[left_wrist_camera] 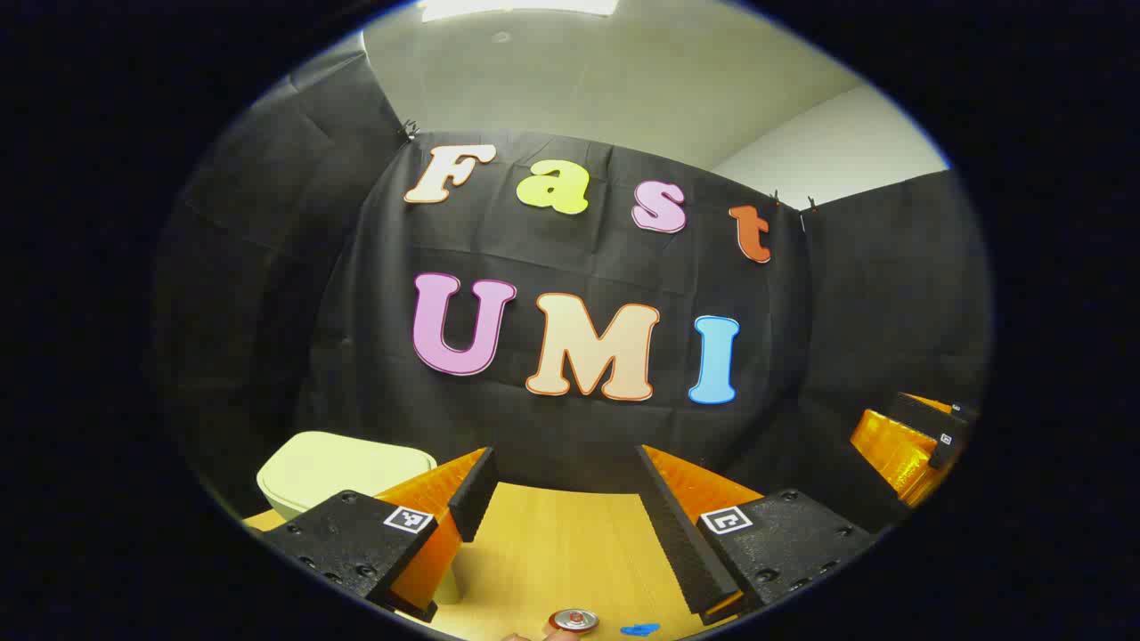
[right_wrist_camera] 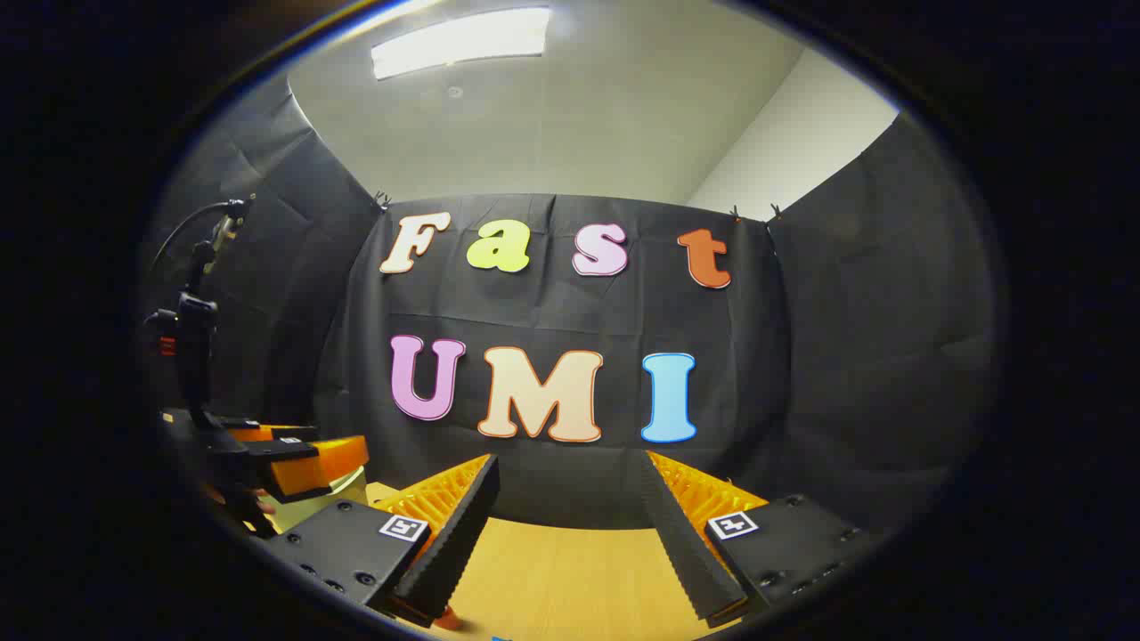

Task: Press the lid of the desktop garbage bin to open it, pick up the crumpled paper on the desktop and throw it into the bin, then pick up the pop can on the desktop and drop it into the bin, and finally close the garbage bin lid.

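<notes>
You held both grippers raised and level, facing the booth's black cloth wall, above a pale wooden table (left_wrist_camera: 552, 552).

In the left gripper view, your left gripper (left_wrist_camera: 561, 507) had its fingers spread wide apart with nothing between them. The garbage bin (left_wrist_camera: 343, 472), pale green with its lid down, stood on the table at the lower left, partly behind the gripper's left finger. At the very bottom edge, the top of the pop can (left_wrist_camera: 573, 620) showed on the table, just beside a small blue mark (left_wrist_camera: 639, 629). Your right gripper (left_wrist_camera: 908, 441) appeared at the far right, well apart from the left one.

In the right gripper view, your right gripper (right_wrist_camera: 570, 521) also had its fingers wide apart and held nothing. Your left gripper (right_wrist_camera: 294, 458) showed at the left, with the bin (right_wrist_camera: 325, 499) just behind and below it; whether they touched could not be told.
</notes>
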### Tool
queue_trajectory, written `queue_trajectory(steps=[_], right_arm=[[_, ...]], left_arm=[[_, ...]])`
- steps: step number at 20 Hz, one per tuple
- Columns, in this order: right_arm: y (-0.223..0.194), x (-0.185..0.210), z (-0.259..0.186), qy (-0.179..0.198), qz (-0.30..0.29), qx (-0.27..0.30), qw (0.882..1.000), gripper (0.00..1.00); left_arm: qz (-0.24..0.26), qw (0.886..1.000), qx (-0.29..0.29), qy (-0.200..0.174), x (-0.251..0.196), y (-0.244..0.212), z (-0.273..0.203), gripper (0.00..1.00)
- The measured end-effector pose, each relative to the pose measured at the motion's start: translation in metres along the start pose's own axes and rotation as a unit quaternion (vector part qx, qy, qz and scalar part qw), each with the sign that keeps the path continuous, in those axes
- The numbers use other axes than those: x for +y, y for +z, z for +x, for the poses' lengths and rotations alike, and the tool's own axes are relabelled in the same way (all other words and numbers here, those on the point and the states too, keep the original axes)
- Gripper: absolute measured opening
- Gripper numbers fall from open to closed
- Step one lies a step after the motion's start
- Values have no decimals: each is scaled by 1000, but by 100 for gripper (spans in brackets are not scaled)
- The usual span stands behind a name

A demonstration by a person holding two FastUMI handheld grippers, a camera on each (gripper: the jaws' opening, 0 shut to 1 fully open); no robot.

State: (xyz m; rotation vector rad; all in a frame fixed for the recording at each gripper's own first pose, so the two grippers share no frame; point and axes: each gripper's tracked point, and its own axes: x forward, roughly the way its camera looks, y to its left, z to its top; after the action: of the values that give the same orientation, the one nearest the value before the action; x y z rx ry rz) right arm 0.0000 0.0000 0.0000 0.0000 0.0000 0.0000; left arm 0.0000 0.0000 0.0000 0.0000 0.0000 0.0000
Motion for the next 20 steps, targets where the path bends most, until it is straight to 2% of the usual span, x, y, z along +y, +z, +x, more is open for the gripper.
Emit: queue_trajectory(steps=[1,5,7,9,11,15,20], right_arm=[[-1,-1,1,-3,19,0,1000,98],[-6,-1,10,-4,69,2,998,98],[-11,-2,17,-6,67,3,998,99],[-18,-1,25,-6,64,5,998,98],[-22,0,27,-8,52,9,999,98],[-20,18,26,19,38,-2,999,98],[-32,26,30,37,44,14,998,98]], left_arm=[[8,1000,-13,-2,-4,5,0,91],[45,998,-35,-8,-13,12,-9,93],[64,997,-38,-4,-10,14,-10,90],[69,997,-31,13,3,10,-13,93],[63,997,-24,25,13,5,-12,90],[68,996,-13,57,30,1,-16,93],[87,994,-10,66,32,-1,-17,91]])
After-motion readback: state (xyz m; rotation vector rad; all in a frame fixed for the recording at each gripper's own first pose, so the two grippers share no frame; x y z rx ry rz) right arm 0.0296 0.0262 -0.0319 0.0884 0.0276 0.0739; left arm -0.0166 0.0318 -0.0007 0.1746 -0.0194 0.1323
